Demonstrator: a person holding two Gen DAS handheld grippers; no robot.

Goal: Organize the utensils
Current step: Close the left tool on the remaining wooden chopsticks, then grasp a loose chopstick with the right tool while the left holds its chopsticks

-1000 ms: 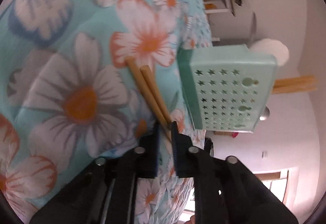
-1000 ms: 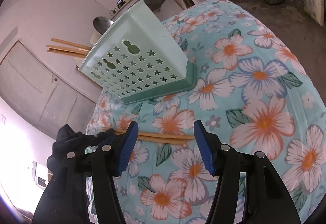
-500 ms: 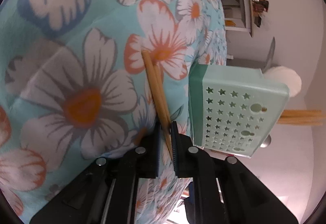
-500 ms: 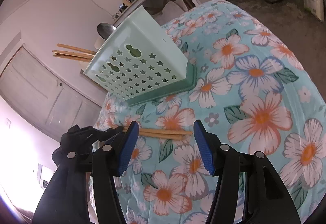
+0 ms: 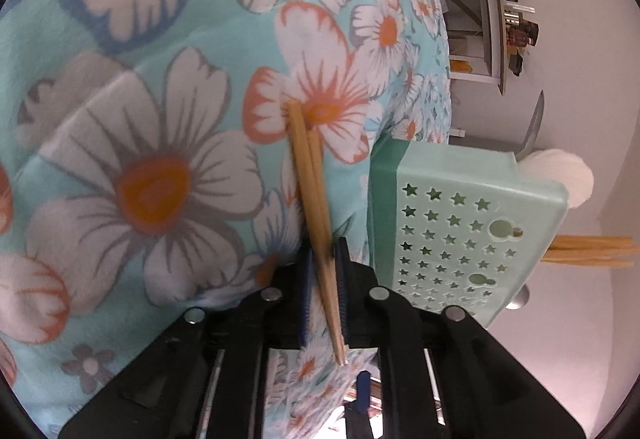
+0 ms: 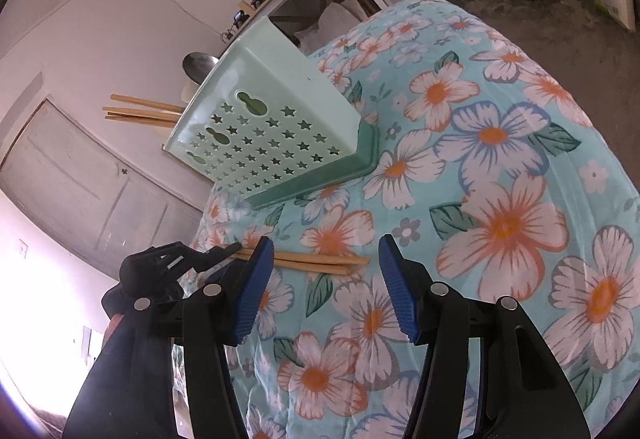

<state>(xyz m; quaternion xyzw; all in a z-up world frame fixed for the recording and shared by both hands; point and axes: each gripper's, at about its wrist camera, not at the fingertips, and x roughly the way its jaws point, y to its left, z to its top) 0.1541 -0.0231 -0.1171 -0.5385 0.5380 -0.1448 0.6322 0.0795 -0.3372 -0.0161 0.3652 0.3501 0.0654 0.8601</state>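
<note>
A pair of wooden chopsticks (image 5: 314,199) is pinched near its thin end by the left claw (image 5: 323,259), whose jaws have just been closing on it; the thick ends rest on the floral cloth (image 5: 160,119) over the desk. The right claw (image 6: 326,259) is held spread above the cloth, with nothing between its pads. A mint-green utensil holder (image 6: 280,111) with star-shaped holes is seen just beyond the chopsticks, with more chopsticks (image 6: 140,111) and a ladle (image 6: 198,65) standing in it.
</note>
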